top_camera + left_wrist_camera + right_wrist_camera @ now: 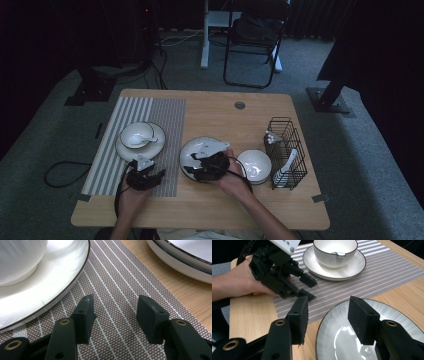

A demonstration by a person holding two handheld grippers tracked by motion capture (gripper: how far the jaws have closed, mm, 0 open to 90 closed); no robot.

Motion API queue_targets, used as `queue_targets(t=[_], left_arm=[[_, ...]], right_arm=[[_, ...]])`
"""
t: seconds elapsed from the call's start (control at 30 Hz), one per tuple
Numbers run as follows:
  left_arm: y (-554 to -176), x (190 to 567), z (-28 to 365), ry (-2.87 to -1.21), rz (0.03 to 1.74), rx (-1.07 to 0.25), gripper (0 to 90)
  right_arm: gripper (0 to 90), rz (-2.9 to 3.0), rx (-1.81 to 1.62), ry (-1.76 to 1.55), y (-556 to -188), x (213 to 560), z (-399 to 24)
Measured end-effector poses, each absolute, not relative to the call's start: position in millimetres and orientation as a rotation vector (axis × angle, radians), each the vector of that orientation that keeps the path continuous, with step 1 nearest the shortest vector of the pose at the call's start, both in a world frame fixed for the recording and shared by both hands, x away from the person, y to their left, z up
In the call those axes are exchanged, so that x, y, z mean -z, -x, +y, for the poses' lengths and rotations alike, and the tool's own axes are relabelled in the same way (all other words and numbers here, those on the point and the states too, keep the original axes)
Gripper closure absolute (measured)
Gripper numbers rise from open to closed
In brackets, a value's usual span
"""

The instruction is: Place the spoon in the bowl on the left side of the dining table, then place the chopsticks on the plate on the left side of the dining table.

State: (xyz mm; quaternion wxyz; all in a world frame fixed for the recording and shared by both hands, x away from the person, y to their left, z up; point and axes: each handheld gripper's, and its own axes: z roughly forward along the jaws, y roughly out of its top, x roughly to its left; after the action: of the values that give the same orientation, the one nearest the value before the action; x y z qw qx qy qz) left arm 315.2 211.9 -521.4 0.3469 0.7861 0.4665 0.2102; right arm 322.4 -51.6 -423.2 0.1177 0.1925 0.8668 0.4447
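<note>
My right gripper [200, 162] hovers over the near left rim of an empty white plate [200, 147] at the table's middle. In the right gripper view its jaws [328, 317] stand open above that plate [372, 340], and nothing is between them. My left gripper [152, 173] rests low over the striped placemat [165, 120], just in front of a white bowl [136, 134] with a spoon in it that sits on a second plate [157, 142]. Its jaws [115, 315] are open and empty, with that plate's rim [50, 290] at their left.
A second white bowl [255, 165] stands right of the empty plate, close to my right hand. A black wire rack [286, 150] holding white spoons stands at the right edge. A folding chair [252, 45] and stand legs are on the floor beyond the table.
</note>
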Motion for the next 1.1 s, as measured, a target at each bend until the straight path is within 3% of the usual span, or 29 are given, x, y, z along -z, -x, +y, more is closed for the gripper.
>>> queue_targets(t=[1.1], left_arm=[[-315,522,212,-2.035,1.215,-0.551,49.5]], right_arm=[[49.6,2.465,-1.293,-0.66,-289,443,-92]])
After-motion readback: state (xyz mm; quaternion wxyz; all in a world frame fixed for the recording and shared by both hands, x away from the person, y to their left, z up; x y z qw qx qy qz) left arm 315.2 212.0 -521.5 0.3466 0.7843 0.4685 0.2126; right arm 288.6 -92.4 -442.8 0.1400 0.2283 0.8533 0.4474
